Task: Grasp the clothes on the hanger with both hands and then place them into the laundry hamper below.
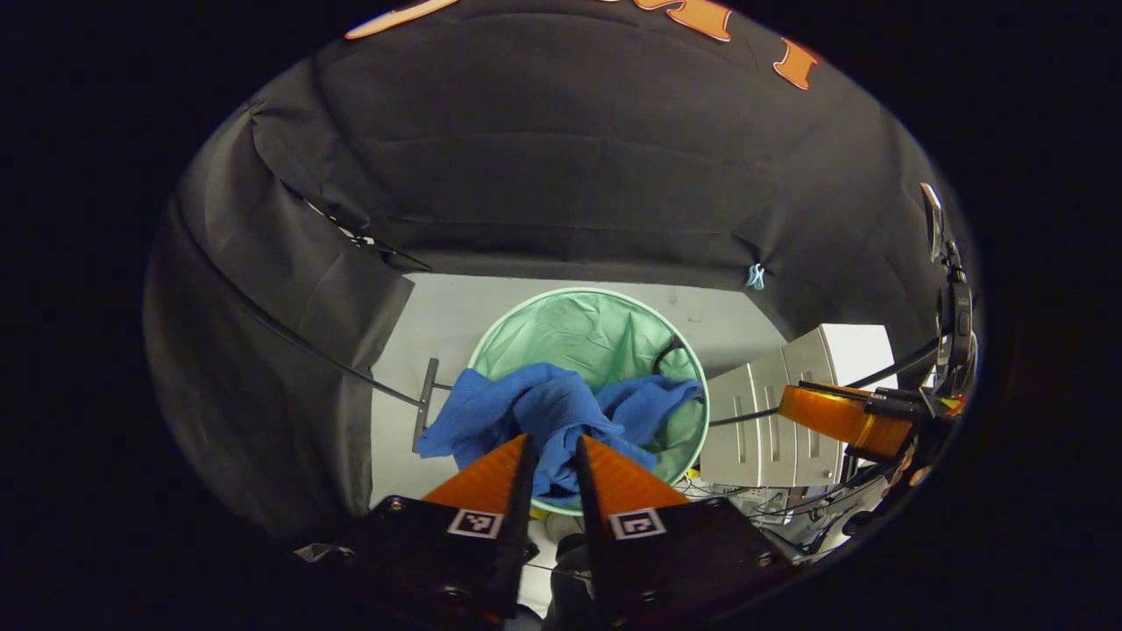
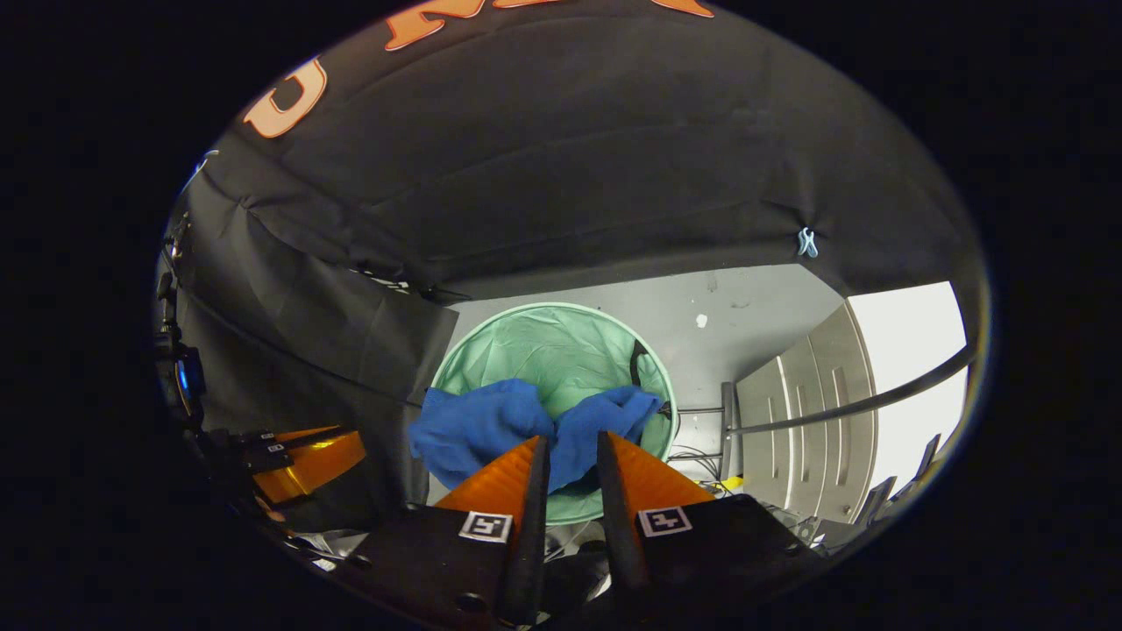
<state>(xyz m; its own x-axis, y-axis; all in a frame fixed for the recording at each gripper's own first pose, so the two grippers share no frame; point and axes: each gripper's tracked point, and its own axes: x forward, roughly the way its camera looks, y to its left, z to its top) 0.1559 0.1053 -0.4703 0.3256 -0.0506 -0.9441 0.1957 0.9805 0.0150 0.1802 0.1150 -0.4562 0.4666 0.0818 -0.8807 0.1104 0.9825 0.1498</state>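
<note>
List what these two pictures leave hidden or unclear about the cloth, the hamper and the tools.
- Left gripper view: the left tool grips the blue cloth; the grip point is hidden by bunched folds.
- Right gripper view: the right tool covers the cloth's lower part.
- Both views: the cloth hides the green hamper's bottom and near rim; the tool bodies hide the floor beneath.
- Left gripper view: the other tool, at the right edge, is cut off.

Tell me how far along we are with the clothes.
Done: the blue garment is off the hanger. In hand: the left gripper and right gripper both pinch it above the green hamper. Left: lower it in and release; part drapes over the rim.
</note>
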